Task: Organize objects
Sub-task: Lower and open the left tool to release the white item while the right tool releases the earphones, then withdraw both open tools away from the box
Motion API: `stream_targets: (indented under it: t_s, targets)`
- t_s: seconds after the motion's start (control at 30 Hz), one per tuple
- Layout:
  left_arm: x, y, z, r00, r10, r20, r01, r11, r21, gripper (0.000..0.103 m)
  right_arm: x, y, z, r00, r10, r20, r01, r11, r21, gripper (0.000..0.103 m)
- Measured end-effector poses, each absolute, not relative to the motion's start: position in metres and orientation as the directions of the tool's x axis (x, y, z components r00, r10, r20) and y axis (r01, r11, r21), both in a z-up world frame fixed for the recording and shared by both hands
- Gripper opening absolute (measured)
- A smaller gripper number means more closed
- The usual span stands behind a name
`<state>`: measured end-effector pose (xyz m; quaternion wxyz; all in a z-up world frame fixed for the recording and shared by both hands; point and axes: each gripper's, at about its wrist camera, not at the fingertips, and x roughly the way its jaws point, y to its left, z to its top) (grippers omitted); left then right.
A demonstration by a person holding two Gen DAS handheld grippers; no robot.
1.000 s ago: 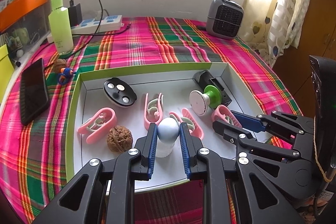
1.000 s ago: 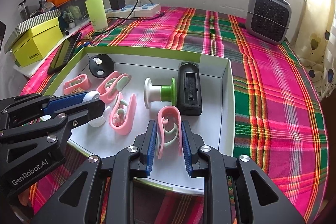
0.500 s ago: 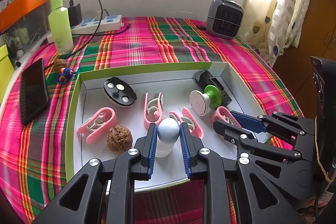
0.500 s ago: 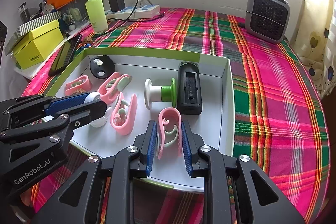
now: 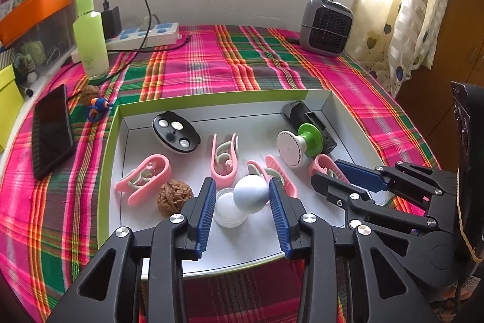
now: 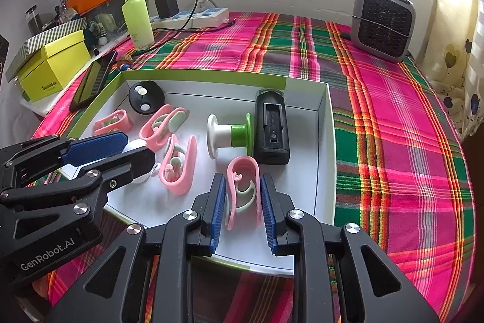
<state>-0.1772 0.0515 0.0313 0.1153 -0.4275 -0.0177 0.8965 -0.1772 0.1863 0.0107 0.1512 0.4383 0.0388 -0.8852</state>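
A white box with a green rim (image 5: 108, 159) lies on the plaid cloth. A small white bottle with a pale blue ball top (image 5: 250, 193) stands tilted in it between my left gripper's (image 5: 242, 214) pads; the jaws are opening and a gap shows on the left side. My right gripper (image 6: 243, 211) is shut on a pink clip (image 6: 242, 186) at the box's near edge (image 6: 325, 141). Also in the box are a walnut (image 5: 174, 198), a black oval disc (image 5: 176, 131), a white and green spool (image 6: 230, 135), a black charger (image 6: 270, 132) and more pink clips (image 5: 143, 177).
Left of the box lie a dark phone (image 5: 51, 129), a second walnut (image 5: 89, 93) and a small blue toy (image 5: 98, 106). At the back stand a green bottle (image 5: 90, 35), a power strip (image 5: 145, 35) and a grey heater (image 5: 328, 24). A yellow box (image 6: 51, 68) sits far left.
My left gripper's jaws have spread apart and let go of the ball-topped bottle, which now leans to the right. The right gripper and its pink clip have not moved.
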Motion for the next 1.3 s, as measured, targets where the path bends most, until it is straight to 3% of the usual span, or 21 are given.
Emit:
stream_targets:
  t_s: [0.27, 0.43, 0.67, 0.8, 1.3]
  targets:
    - [-0.177, 0.051, 0.032, -0.607, 0.223, -0.763, -0.190, -0.973, -0.133, 0.038, -0.177, 0.187, 0.011, -0.572, -0.231, -0.787, 0.297, -0.953, 0.064, 0.025]
    - [-0.176, 0.050, 0.033, -0.612, 0.219, -0.760, -0.189, -0.974, -0.129, 0.042, -0.176, 0.187, 0.013, -0.574, -0.235, -0.784, 0.300, -0.952, 0.066, 0.034]
    - [-0.171, 0.048, 0.038, -0.621, 0.212, -0.755, -0.179, -0.976, -0.126, 0.043, -0.173, 0.184, 0.016, -0.578, -0.234, -0.782, 0.304, -0.951, 0.060, 0.035]
    - [-0.169, 0.046, 0.042, -0.628, 0.209, -0.749, -0.173, -0.977, -0.127, 0.045, -0.170, 0.183, 0.019, -0.585, -0.234, -0.777, 0.307, -0.950, 0.054, 0.043]
    - [-0.152, 0.038, 0.054, -0.655, 0.194, -0.730, -0.153, -0.980, -0.124, 0.046, -0.155, 0.182, 0.033, -0.618, -0.226, -0.753, 0.292, -0.955, 0.047, 0.043]
